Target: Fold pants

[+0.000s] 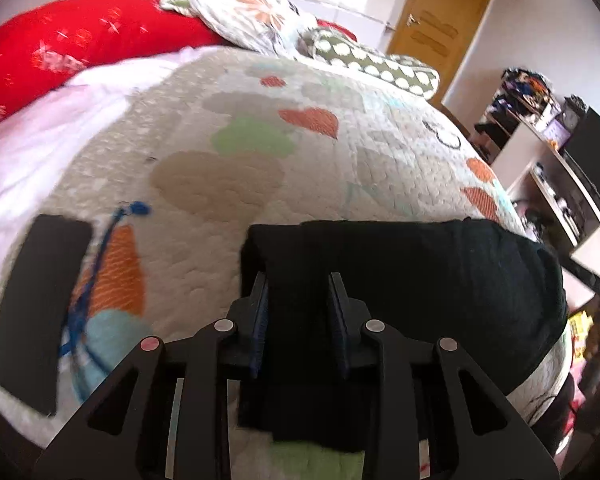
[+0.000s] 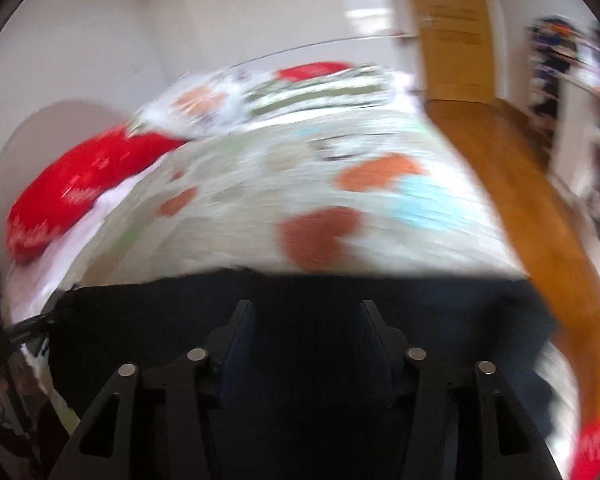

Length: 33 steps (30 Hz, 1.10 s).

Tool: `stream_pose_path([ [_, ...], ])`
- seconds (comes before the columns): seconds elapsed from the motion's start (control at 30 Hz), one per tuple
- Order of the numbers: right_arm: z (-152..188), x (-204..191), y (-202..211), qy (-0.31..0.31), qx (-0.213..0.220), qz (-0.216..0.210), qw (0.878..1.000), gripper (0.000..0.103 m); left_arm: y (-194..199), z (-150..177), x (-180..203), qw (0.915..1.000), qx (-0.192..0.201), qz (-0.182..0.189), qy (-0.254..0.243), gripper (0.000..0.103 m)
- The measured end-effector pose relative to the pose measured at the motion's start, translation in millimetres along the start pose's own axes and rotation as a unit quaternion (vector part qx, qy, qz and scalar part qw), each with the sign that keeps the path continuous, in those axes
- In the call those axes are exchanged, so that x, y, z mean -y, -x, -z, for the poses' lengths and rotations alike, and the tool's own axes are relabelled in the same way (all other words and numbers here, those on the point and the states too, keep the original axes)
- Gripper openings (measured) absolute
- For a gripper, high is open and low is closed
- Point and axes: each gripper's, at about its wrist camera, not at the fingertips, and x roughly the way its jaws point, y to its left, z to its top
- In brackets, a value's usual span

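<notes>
The black pants (image 1: 400, 272) lie in a folded stack at the near edge of the bed's heart-print quilt (image 1: 236, 160), both the left claw (image 1: 300, 284) and right claw (image 2: 306, 312) parted over the cloth without pinching it, likely to smooth it, a wooden door (image 1: 440, 20) beyond

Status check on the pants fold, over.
Left gripper part open over black pants. Right gripper part open above them, view blurred. Phone lies clear, left.
</notes>
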Motion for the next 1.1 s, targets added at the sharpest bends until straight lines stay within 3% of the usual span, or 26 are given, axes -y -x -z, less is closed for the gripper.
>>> stream_pose_path([
  [0.1, 23.8, 49.7, 23.1, -0.068, -0.009, 0.011, 0.998, 0.052, 20.0, 4.2, 4.5, 0.9997, 0.024, -0.001, -0.004, 0.027],
  [0.2, 39.6, 74.4, 18.3, -0.119, -0.041, -0.028, 0.992, 0.052, 30.9, 7.5, 8.6, 0.9995, 0.025, 0.016, 0.008, 0.027],
  [0.3, 50.1, 77.3, 12.6, -0.148, -0.052, -0.072, 0.985, 0.052, 38.0, 12.9, 16.6, 0.9996, 0.024, 0.016, 0.0, 0.027],
  [0.4, 51.8, 74.3, 15.0, -0.149, -0.053, -0.088, 0.983, 0.052, 41.9, 18.1, 20.5, 0.9996, 0.02, 0.021, -0.001, 0.027],
  [0.5, 50.5, 74.8, 18.6, -0.178, -0.057, -0.14, 0.972, 0.052, 41.6, 22.8, 22.7, 0.9998, 0.014, 0.015, -0.002, 0.027],
  [0.6, 54.9, 70.7, 12.0, -0.19, -0.091, -0.185, 0.96, 0.052, 42.7, 26.0, 22.6, 0.9997, 0.015, 0.021, 0.005, 0.027],
  [0.7, 60.1, 67.2, 4.6, -0.188, -0.097, -0.176, 0.961, 0.051, 42.7, 26.6, 23.0, 0.9996, 0.014, 0.022, 0.009, 0.027],
  [0.83, 49.0, 79.9, -3.0, -0.215, -0.054, -0.139, 0.965, 0.051, 43.4, 27.3, 27.5, 0.9995, 0.011, 0.028, 0.006, 0.027],
  [0.97, 43.2, 98.4, -10.3, -0.254, -0.006, -0.121, 0.96, 0.05, 43.5, 31.9, 34.0, 0.9994, 0.007, 0.032, -0.003, 0.027],
  [1.0, 43.7, 99.4, -9.5, -0.255, 0.001, -0.109, 0.961, 0.042, 43.9, 34.0, 36.0, 0.9994, 0.005, 0.034, -0.006, 0.027],
  [1.03, 44.6, 98.3, -6.1, -0.249, 0.004, -0.095, 0.964, 0.021, 44.6, 35.2, 36.8, 0.9994, 0.005, 0.033, -0.009, 0.027],
  [1.07, 44.6, 95.8, -0.8, -0.236, 0.008, -0.087, 0.968, 0.01, 46.3, 36.7, 37.3, 0.9995, 0.007, 0.029, -0.012, 0.027],
  [1.1, 45.3, 92.1, 8.1, -0.218, 0.015, -0.08, 0.973, 0.007, 47.7, 37.3, 37.1, 0.9995, 0.008, 0.026, -0.015, 0.027],
])
